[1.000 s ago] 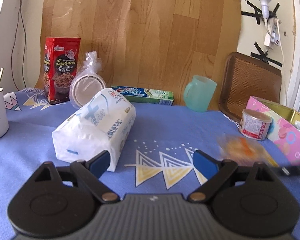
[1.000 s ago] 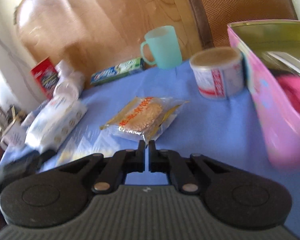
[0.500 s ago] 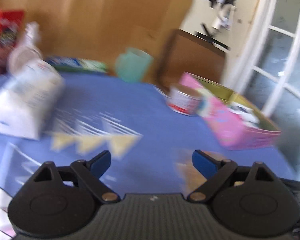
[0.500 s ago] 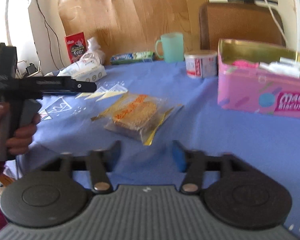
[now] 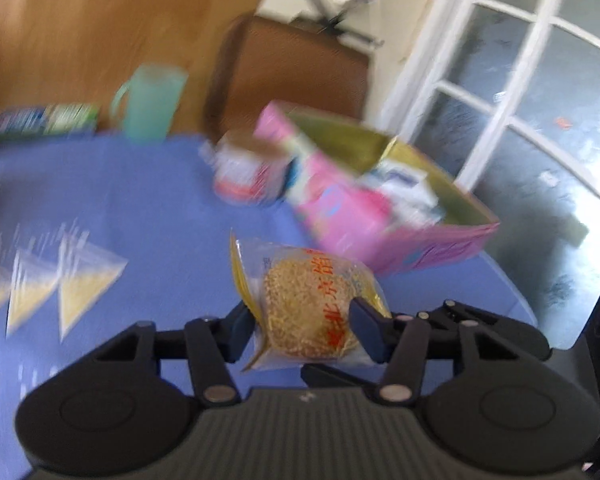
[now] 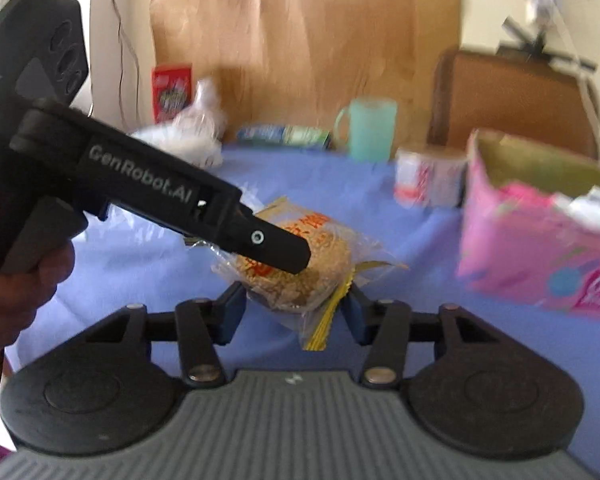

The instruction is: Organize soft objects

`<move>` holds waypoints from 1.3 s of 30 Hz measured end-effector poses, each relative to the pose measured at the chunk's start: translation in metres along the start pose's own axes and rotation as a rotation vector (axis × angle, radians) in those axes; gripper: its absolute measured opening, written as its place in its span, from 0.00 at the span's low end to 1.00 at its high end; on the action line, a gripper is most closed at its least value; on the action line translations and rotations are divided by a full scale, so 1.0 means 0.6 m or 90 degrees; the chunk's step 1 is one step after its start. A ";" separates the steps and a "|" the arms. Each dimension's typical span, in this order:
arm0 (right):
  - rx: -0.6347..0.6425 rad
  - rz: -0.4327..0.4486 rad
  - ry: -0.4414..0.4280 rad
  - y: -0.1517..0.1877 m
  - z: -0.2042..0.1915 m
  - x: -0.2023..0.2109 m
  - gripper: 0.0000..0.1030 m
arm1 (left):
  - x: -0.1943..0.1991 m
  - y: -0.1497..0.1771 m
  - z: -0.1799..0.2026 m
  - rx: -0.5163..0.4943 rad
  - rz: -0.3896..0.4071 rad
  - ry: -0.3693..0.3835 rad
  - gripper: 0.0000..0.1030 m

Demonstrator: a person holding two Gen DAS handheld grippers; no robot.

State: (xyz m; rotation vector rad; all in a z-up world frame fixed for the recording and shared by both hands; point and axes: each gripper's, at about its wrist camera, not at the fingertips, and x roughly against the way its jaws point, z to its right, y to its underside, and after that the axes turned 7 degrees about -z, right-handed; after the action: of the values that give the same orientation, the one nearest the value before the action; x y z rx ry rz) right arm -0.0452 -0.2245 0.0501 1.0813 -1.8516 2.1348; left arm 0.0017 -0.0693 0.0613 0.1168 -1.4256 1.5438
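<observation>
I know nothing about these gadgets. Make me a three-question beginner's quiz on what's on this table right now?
1. True or false: both grippers have their jaws on either side of the bagged sesame cake.
2. Multiple choice: the pink biscuit tin is A) lidded shut, B) open with items inside, C) lying upside down.
3. Fill in: just left of the tin stands a small ____, and behind that a mint-green mug.

Key: 1 true: left gripper and right gripper both straddle it, though whether either squeezes is unclear. 2 B. 3 can.
</observation>
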 end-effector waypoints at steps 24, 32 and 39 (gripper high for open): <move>-0.162 0.108 0.337 -0.063 0.289 -0.001 0.54 | -0.176 -0.163 0.173 -0.119 0.028 -0.179 0.74; -0.203 0.158 0.308 -0.027 0.230 0.076 0.55 | -0.145 -0.137 0.182 -0.106 0.014 -0.190 0.79; -0.288 0.174 0.261 0.003 0.205 0.130 0.55 | -0.091 -0.101 0.185 -0.105 0.036 -0.203 0.94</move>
State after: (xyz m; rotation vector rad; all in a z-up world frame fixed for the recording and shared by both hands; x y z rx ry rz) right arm -0.0507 -0.3636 0.0934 0.2858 -2.1956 1.7387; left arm 0.0130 -0.2004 0.1026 0.2323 -1.8145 1.4938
